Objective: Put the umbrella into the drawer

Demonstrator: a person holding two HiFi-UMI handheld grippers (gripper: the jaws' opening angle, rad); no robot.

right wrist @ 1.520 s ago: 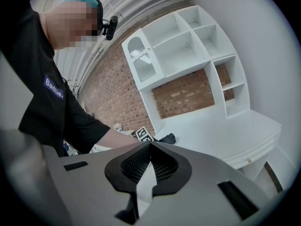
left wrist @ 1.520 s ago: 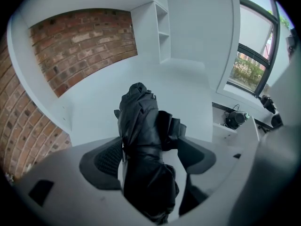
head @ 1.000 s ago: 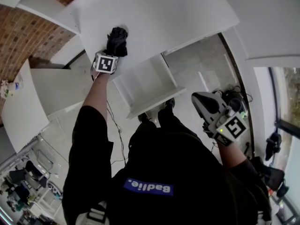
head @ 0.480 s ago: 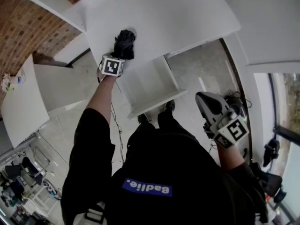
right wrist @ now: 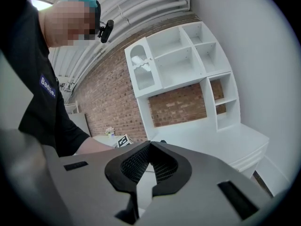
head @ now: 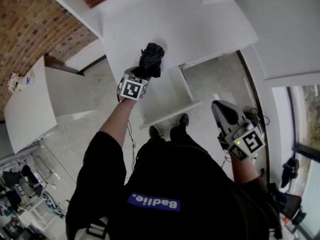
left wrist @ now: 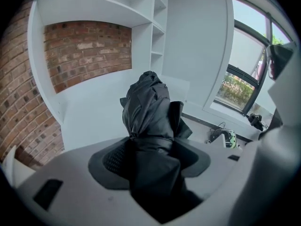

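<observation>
The folded black umbrella [head: 151,58] is gripped by my left gripper [head: 145,72], which has just been closing its jaws on the fabric. In the left gripper view the umbrella [left wrist: 148,107] bulges up between the pads [left wrist: 115,158], lifted off the white desk top [head: 170,24]. It hangs at the desk's front edge, above the back of the open white drawer [head: 172,112]. My right gripper [head: 220,107] is held at the right, away from the drawer. Its jaws meet at the tips with nothing in them [right wrist: 149,147].
The person's feet [head: 167,130] stand just in front of the drawer. A white side cabinet [head: 30,109] stands at the left below a brick wall [head: 45,29]. Cables and gear [head: 250,109] lie on the floor at the right. White shelving [right wrist: 183,60] rises behind the desk.
My left gripper has lifted the umbrella off the desk top and carried it right, towards the open drawer. The right gripper has barely shifted.
</observation>
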